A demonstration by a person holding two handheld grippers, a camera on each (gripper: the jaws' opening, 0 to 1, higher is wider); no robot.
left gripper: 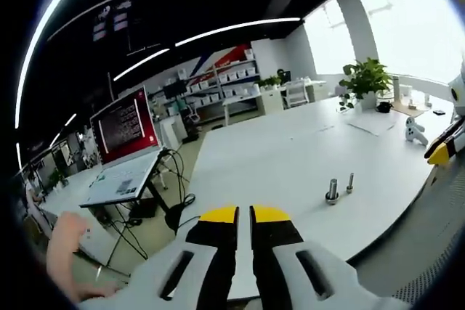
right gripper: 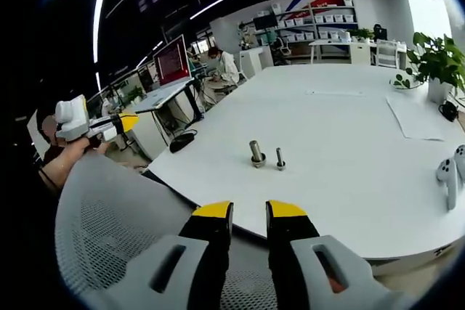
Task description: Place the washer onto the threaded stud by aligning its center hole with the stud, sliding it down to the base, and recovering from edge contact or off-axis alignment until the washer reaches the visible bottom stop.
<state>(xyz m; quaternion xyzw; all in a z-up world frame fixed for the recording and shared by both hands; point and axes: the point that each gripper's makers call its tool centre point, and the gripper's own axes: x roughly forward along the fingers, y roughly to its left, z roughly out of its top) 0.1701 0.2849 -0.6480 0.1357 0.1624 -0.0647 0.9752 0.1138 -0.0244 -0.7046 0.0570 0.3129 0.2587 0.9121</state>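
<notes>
Two short metal studs stand upright on the white table: a thicker one (left gripper: 332,192) (right gripper: 256,154) with a wider collar at its base, and a thinner one (left gripper: 350,183) (right gripper: 280,158) beside it. I cannot make out a separate washer. In the left gripper view my left gripper (left gripper: 244,215) is shut with nothing between its yellow tips, well short of the studs. My right gripper (right gripper: 249,210) is open by a narrow gap and empty, held over the chair in front of the table edge. Each gripper also appears in the other view: right gripper (left gripper: 445,147), left gripper (right gripper: 94,125).
A grey mesh chair back (right gripper: 109,237) sits between me and the table. An open laptop (left gripper: 123,136) rests on a stand to the left. A potted plant (right gripper: 436,56), paper sheet (right gripper: 421,117) and white controllers (right gripper: 450,168) lie on the table's far side. A person (right gripper: 225,67) sits beyond.
</notes>
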